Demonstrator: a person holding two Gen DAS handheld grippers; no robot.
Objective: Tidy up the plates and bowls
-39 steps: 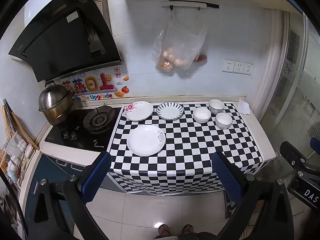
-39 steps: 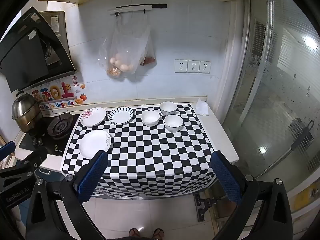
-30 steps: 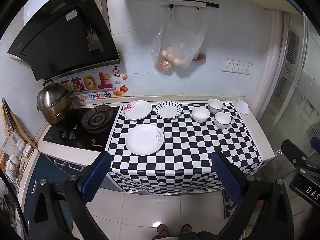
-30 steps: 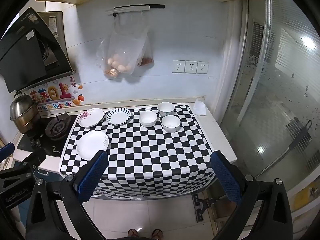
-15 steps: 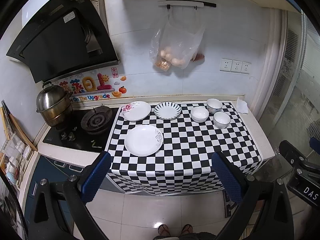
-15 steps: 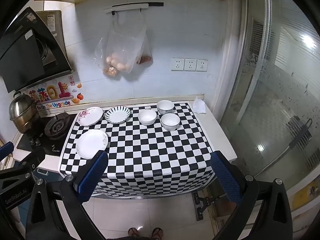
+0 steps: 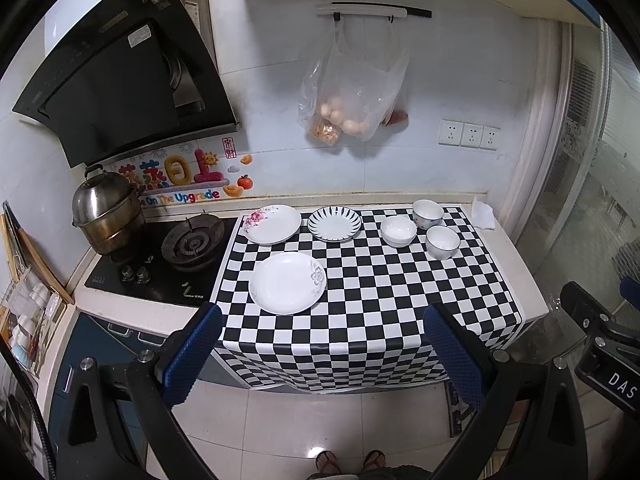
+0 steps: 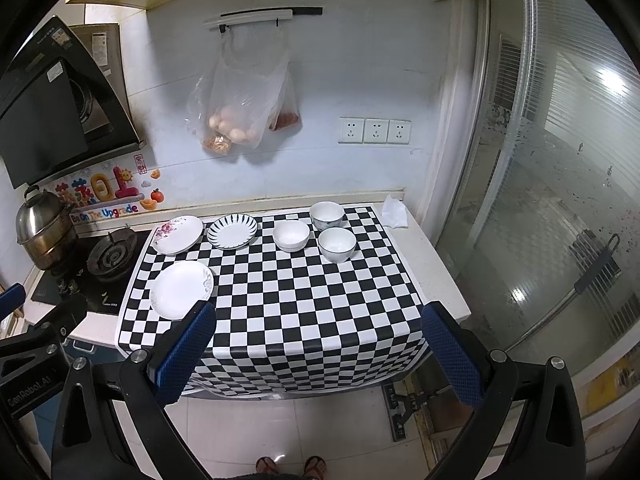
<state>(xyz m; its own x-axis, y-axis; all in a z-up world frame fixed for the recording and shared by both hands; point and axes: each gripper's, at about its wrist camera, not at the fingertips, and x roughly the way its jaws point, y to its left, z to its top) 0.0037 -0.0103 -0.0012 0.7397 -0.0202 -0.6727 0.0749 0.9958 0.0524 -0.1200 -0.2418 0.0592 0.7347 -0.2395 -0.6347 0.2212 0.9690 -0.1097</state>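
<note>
Fingers (image 7: 192, 354) of both grippers spread wide, holding nothing, well short of three plates and three bowls on checkered surface (image 7: 360, 300).

A checkered cloth (image 7: 360, 300) covered the counter (image 7: 524, 272). Three plates sat on its left part: a floral plate (image 7: 272, 224), a striped plate (image 7: 334, 223) and a white plate (image 7: 287, 282) nearer the front. Three bowls (image 7: 398, 231) clustered at right, beside a crumpled tissue (image 7: 483, 212).

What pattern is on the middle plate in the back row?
Dark radial stripes around the rim of the plate, white centre. Clearest in the left wrist view.
</note>
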